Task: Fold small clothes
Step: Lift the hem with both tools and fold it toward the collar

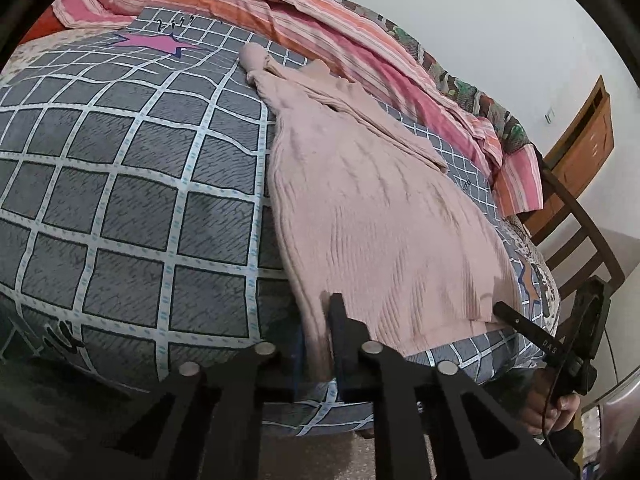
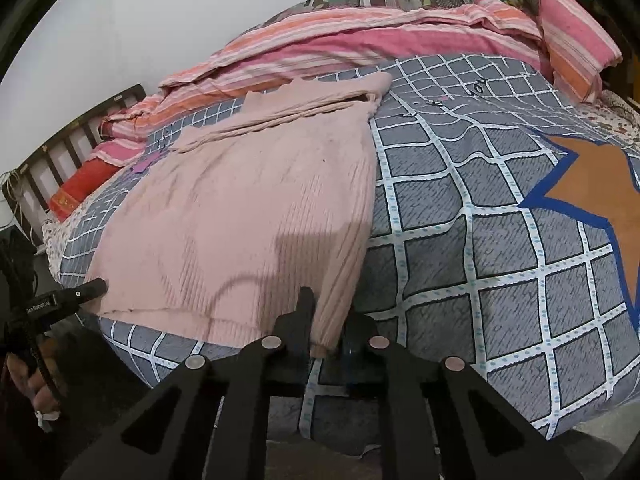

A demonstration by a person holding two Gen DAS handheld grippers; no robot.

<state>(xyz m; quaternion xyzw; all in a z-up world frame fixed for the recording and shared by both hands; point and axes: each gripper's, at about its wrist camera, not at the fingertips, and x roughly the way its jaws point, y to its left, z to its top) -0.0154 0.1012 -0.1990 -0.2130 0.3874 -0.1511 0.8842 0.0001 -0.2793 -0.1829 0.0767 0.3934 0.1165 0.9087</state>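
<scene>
A pale pink ribbed sweater (image 1: 360, 200) lies flat on the grey checked quilt (image 1: 120, 200), hem toward me and sleeves folded across the far end. My left gripper (image 1: 320, 340) is shut on the hem's near left corner, with the cloth pinched between its black fingers. In the right wrist view the same sweater (image 2: 248, 208) is gripped at its near right hem corner by my right gripper (image 2: 328, 332), which is shut on the fabric. Each gripper's finger (image 1: 516, 320) (image 2: 86, 290) shows at the edge of the other's view, held by a hand.
A pink and orange striped blanket (image 1: 320, 36) is bunched along the far side of the bed against the wall. A wooden cabinet (image 1: 580, 140) and a chair back (image 1: 580, 220) stand at the right. A slatted headboard (image 2: 60, 148) and a red pillow (image 2: 80, 188) are at the left.
</scene>
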